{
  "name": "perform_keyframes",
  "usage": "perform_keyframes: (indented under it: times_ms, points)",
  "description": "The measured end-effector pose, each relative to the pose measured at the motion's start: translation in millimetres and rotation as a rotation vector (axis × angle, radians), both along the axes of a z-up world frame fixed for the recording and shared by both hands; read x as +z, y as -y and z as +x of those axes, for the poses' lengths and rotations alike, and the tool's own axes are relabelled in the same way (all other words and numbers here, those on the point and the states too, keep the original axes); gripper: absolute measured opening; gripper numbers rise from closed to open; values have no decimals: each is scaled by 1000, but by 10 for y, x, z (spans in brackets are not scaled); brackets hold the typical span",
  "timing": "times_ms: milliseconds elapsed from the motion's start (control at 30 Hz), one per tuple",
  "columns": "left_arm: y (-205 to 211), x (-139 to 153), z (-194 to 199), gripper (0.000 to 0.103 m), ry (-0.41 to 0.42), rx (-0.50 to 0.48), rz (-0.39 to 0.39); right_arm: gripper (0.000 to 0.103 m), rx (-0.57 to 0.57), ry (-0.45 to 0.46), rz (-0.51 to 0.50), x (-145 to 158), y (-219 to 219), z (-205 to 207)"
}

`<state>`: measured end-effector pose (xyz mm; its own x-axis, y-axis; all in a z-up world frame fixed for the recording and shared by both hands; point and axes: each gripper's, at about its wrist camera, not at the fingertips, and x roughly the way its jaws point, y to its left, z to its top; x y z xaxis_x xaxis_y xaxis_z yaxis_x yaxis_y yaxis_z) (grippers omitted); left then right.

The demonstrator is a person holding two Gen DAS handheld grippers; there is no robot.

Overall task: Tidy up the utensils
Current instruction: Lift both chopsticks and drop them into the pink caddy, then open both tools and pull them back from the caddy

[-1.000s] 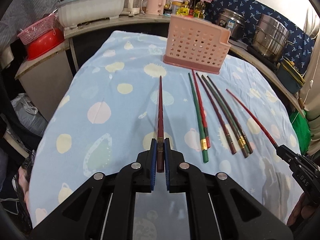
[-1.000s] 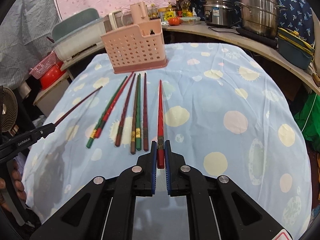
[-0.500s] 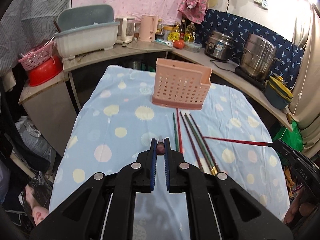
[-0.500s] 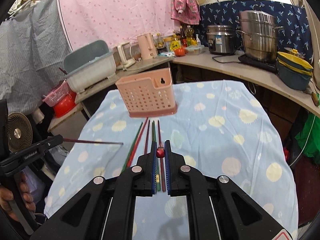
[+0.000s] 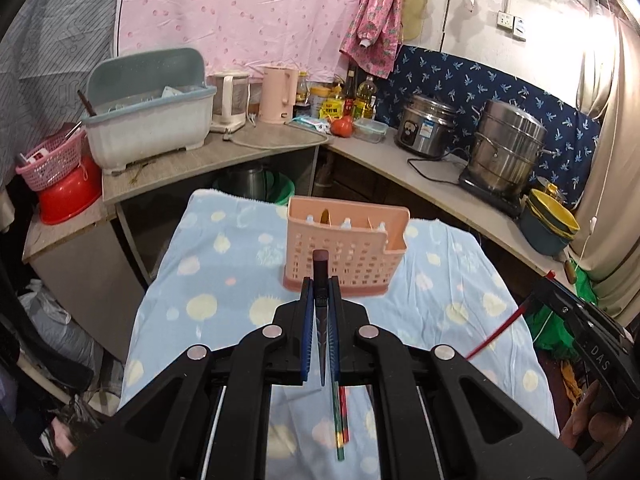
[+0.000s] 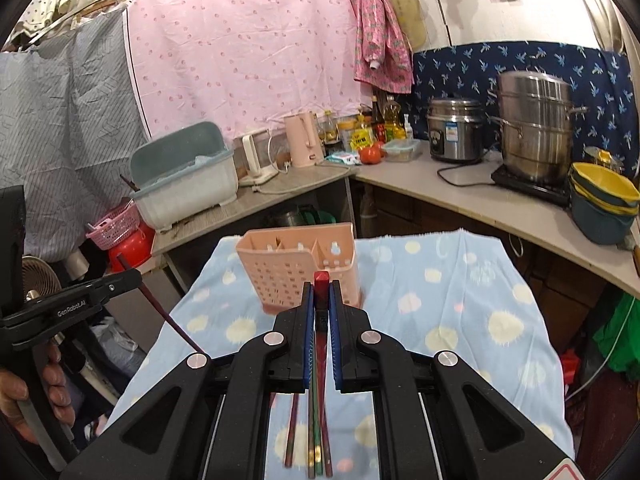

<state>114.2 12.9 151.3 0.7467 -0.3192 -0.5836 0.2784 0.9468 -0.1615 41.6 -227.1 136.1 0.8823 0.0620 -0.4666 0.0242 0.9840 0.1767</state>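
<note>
The left gripper (image 5: pixel 321 280) is clamped on a dark maroon chopstick (image 5: pixel 321 258), whose blunt end sticks up just past the blue pads while its thin tip hangs down behind them. Straight ahead of this claw, and lower, the pink holder (image 5: pixel 346 250) stands on the blue spotted tablecloth (image 5: pixel 224 280). Beneath the claw, a little to its right, loose chopsticks (image 5: pixel 339 420) lie on the cloth.

To the right, the right gripper (image 6: pixel 321 300) is closed tight on a red chopstick (image 6: pixel 321 280), blunt end up between the pads, with the shaft running down behind them. The pink holder sits just beyond this claw, slightly to its left, its open compartments facing up. Directly under the claw several chopsticks lie side by side on the cloth, pointing toward the holder. A hand (image 6: pixel 28 384) holds the other gripper's handle at far left.
</note>
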Motion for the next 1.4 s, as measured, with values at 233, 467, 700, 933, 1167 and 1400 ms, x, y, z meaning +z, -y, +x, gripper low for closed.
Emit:
perform_keyframes:
  times_ms: [233, 467, 700, 933, 1167, 1400]
  points:
    - [127, 355, 396, 7, 60, 7, 5, 8, -2, 55, -32, 289, 31, 390]
    - [199, 850, 777, 7, 162, 30, 8, 8, -9, 158, -61, 755, 53, 836]
    - [271, 998, 1223, 7, 206, 59, 30, 8, -26, 199, -52, 891, 102, 1375]
    - [378, 635, 1561, 7, 150, 59, 64, 8, -21, 146, -47, 556, 41, 1797]
    - [404, 342, 1704, 8, 96, 52, 72, 8, -21, 76, -54, 212, 25, 1947]
    - [417, 319, 1621, 44, 121, 86, 84, 49, -64, 124, -41, 263, 101, 1762]
